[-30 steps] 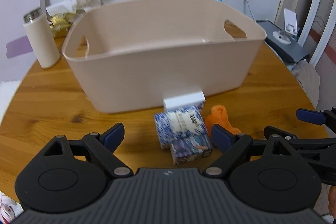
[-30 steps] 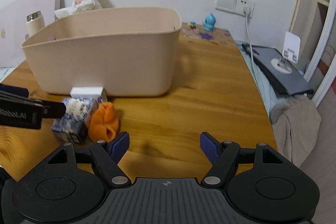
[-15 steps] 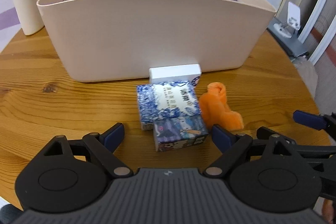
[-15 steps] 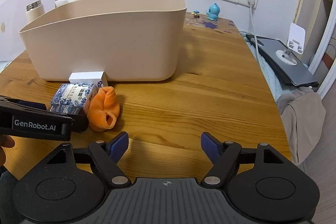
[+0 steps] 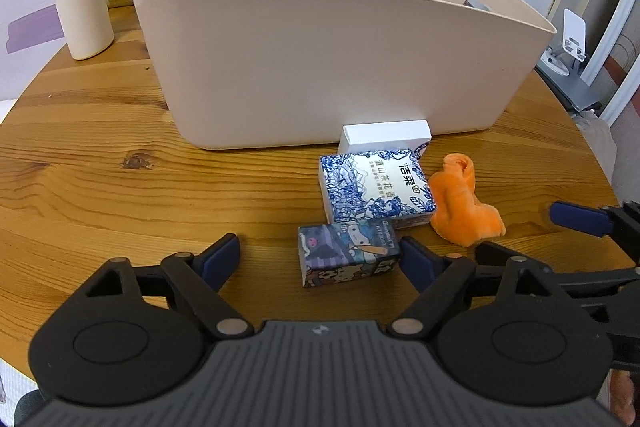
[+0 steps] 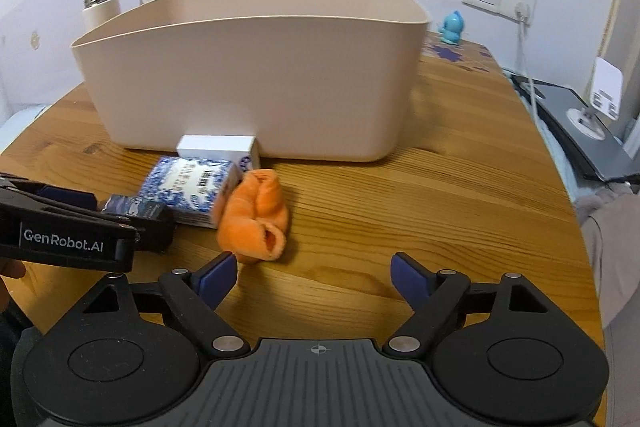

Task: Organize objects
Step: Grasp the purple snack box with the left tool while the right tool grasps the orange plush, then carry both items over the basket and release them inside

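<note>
On the round wooden table [image 5: 120, 187], a cream flask [image 5: 82, 3] stands near the left edge. The beige tub [image 5: 320, 67] sits mid-table; its inside is hidden. Against its near wall lie a white box [image 5: 386, 135], a blue-patterned pack [image 5: 376, 187], a cartoon box [image 5: 346, 257] and an orange cloth [image 5: 460, 207]. The left gripper [image 5: 320, 257] gapes around the cartoon box, grasping nothing; the right gripper [image 6: 312, 273] gapes beside the cloth.

A beige bin [image 5: 320, 59], a blue-and-white patterned packet [image 5: 376, 187], an orange cloth [image 5: 464, 211], a white box [image 5: 386, 135].
</note>
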A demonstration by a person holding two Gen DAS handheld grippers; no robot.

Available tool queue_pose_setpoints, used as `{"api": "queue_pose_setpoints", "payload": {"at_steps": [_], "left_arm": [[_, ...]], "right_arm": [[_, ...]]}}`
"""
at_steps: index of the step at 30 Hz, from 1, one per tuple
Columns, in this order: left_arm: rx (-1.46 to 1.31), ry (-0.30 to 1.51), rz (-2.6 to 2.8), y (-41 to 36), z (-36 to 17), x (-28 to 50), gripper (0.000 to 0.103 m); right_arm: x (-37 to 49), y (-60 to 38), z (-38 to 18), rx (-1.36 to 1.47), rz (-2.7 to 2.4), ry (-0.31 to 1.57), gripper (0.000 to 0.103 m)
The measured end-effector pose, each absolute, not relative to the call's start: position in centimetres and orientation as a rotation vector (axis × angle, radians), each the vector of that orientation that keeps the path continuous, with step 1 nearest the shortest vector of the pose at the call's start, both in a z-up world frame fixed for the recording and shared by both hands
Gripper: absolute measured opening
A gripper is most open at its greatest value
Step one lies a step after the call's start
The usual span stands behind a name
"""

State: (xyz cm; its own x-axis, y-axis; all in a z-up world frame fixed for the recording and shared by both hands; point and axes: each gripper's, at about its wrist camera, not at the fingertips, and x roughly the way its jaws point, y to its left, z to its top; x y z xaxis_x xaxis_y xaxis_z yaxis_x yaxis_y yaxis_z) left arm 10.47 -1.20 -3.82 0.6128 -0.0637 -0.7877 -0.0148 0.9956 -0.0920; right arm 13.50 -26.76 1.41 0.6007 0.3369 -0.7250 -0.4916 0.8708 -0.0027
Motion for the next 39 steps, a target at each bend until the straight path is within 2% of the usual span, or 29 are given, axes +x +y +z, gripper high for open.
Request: {"api": "queue_pose_setpoints", "payload": {"at_steps": [3, 6, 7, 8, 9, 11, 14, 22, 39], "left_arm": [[-0.087, 0.907, -0.036, -0.8, -3.6, 10.5, 0.078], [-0.068, 0.896, -0.03, -0.7, -3.5, 10.5, 0.061], [-0.06, 0.892, -0.029, -0.6, -3.5, 10.5, 0.054], [-0.058, 0.892, -0.033, -0.5, -3.5, 10.5, 0.054], [-0.063, 0.891, -0.039, -0.4, -3.5, 10.5, 0.054], [-0.073, 0.889, -0.043, -0.2, -3.5, 10.4, 0.054], [-0.083, 0.889, -0.055, -0.1, -3.4, 10.2, 0.053], [-0.069, 0.837, -0.066, -0.4, -1.6, 9.1, 0.053], [-0.036, 0.597, -0.038, 0.3, 6.8, 8.7, 0.053]], "right_arm": [[13.5, -25.7, 1.3, -0.223, 0.507, 0.785, 0.085], [13.6, -24.8, 1.2, -0.237, 0.525, 0.768, 0.076], [13.7, -24.6, 1.2, -0.236, 0.528, 0.766, 0.063], [13.9, -24.4, 1.1, -0.233, 0.533, 0.775, 0.047], [14.0, -24.3, 1.1, -0.226, 0.537, 0.781, 0.042], [14.0, -24.2, 1.2, -0.219, 0.544, 0.779, 0.02], [13.8, -24.3, 1.3, -0.229, 0.54, 0.776, 0.01], [12.9, -25.8, 2.6, -0.219, 0.506, 0.736, 0.008], [12.4, -28.3, 10.9, -0.182, 0.456, 0.483, 0.008]]}}
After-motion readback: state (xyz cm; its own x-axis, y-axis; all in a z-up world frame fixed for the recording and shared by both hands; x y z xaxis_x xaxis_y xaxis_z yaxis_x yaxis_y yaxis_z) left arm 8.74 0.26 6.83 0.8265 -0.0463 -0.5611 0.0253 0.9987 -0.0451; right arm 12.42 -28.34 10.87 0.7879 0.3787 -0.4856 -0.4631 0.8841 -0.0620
